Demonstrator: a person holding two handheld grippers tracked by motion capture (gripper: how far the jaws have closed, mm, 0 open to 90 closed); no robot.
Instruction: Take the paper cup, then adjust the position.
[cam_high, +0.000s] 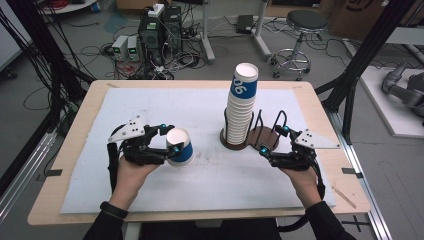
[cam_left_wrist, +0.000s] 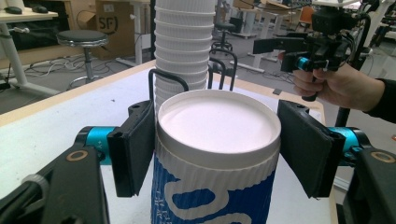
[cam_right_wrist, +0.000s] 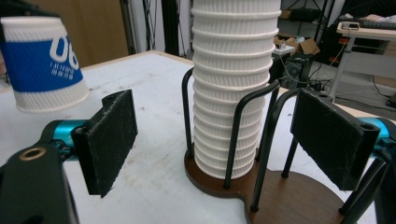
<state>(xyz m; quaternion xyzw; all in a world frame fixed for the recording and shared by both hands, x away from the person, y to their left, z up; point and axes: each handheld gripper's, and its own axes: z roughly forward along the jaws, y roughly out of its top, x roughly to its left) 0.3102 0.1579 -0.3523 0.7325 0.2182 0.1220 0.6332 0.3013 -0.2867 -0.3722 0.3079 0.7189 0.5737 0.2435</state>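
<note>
My left gripper (cam_high: 170, 145) (cam_left_wrist: 217, 144) is shut on a blue-and-white paper cup (cam_high: 180, 146) (cam_left_wrist: 215, 186), held upside down a little above the white mat; the cup (cam_right_wrist: 44, 60) hangs at the upper left of the right gripper view. A tall stack of white ribbed cups (cam_high: 241, 102) (cam_left_wrist: 183, 46) (cam_right_wrist: 231, 88), topped by a blue-banded one, stands in a brown wooden holder (cam_high: 262, 139) (cam_right_wrist: 299, 196) with black wire posts. My right gripper (cam_high: 272, 139) (cam_right_wrist: 222, 135) is open just right of the stack, its jaws on either side of the holder's posts, gripping nothing.
A white mat (cam_high: 200, 105) covers the wooden table (cam_high: 70, 150). On the floor behind stand a stool (cam_high: 300, 35), computer boxes (cam_high: 152, 32) and cables. Black frame posts (cam_high: 360, 55) rise at both sides. The right hand and its gripper (cam_left_wrist: 317, 51) show in the left gripper view.
</note>
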